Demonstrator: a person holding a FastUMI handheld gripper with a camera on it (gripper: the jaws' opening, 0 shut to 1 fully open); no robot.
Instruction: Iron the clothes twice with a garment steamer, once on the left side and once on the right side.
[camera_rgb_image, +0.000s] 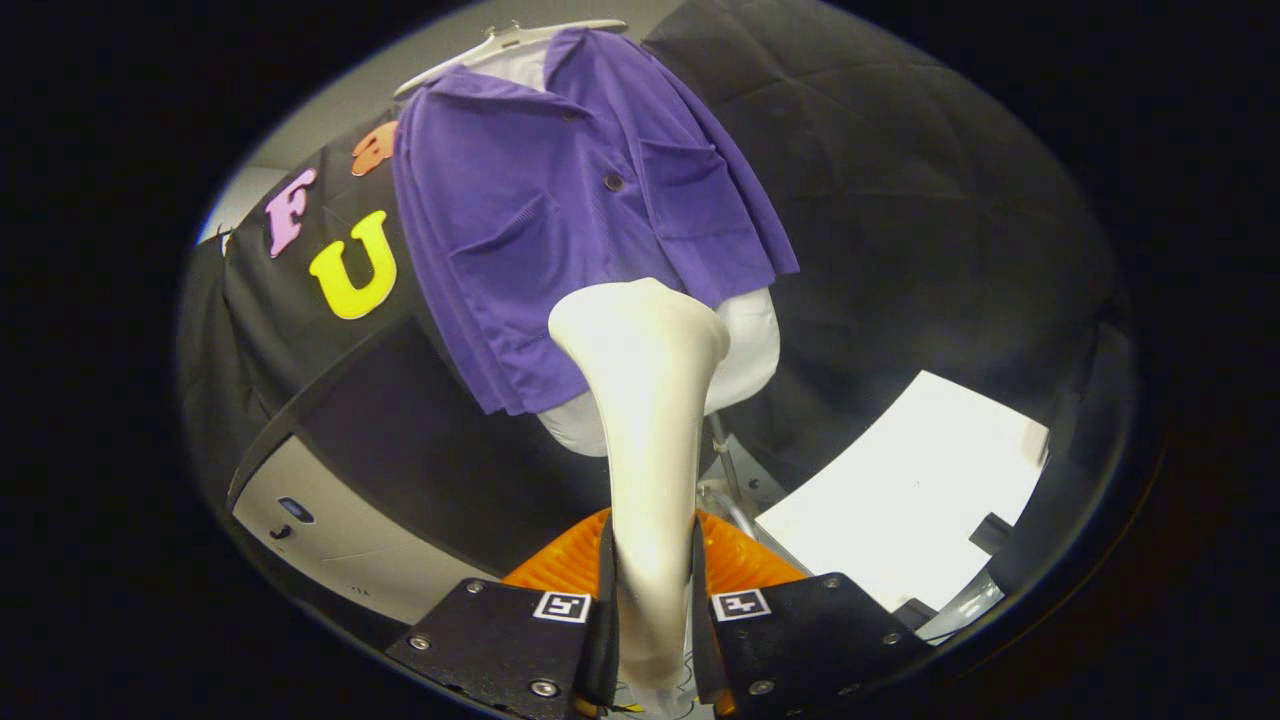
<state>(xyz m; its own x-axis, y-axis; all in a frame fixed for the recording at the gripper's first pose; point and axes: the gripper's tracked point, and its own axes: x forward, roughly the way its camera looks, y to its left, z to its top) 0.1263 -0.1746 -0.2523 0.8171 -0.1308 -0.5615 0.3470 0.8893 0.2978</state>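
The lower hem of the purple shirt (560, 230), beyond the claw (650, 600), is partly covered by the head of the garment steamer (645, 420). The steamer's handle is hidden where it is clamped between the claw's fingers. The hanger (500, 45) is largely concealed under the collar. The white garment (750, 350) beneath is mostly covered.
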